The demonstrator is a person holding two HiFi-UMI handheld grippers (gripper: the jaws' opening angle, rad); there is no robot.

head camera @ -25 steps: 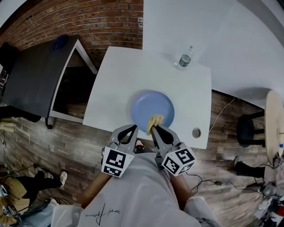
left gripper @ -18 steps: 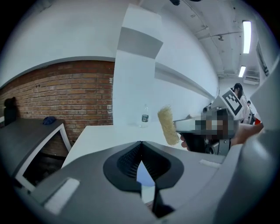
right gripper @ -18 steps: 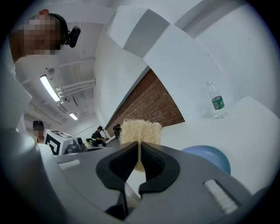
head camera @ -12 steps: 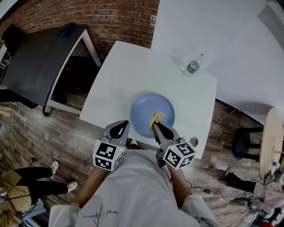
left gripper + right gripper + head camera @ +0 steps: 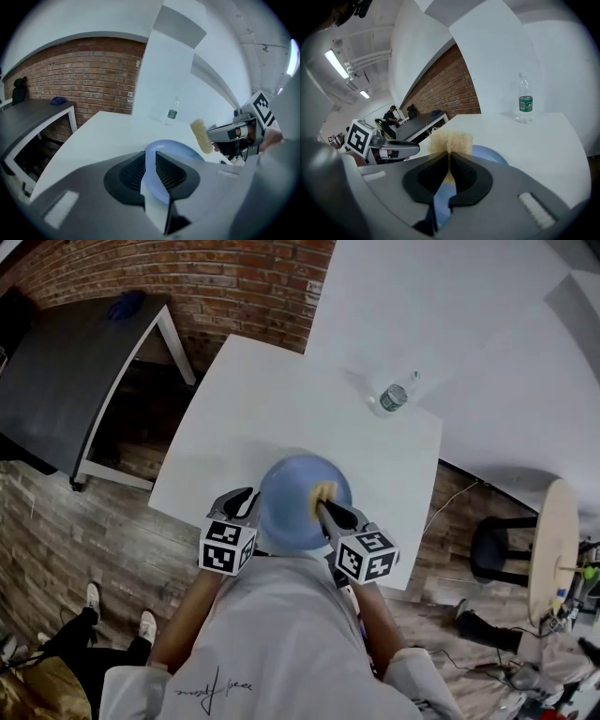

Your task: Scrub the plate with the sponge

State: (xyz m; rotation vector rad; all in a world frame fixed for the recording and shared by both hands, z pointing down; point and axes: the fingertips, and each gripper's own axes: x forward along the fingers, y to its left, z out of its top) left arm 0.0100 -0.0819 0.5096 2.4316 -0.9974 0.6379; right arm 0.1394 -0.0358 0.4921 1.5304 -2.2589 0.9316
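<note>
Plainly, round blue plate (image 5: 292, 517), coarse yellow sponge (image 5: 325, 489) in right claw (image 5: 322, 503)

At centre of the head view, table (image 5: 272, 418); on it, near the lower edge, plate (image 5: 298, 507), with sponge (image 5: 325, 489) over its right part. Toward the table's upper right corner, bottle (image 5: 394, 395), upright. Upper left, second table (image 5: 66, 371); far right, stool (image 5: 553, 549).

You are lowering both claws toward the desk. Your left claw (image 5: 151, 164), shut and empty a moment ago, is opening its jaws around the lower-left rim of the plate (image 5: 292, 514). Your right claw (image 5: 324, 505) is carrying the sponge (image 5: 325, 489) farther in over the plate.
</note>
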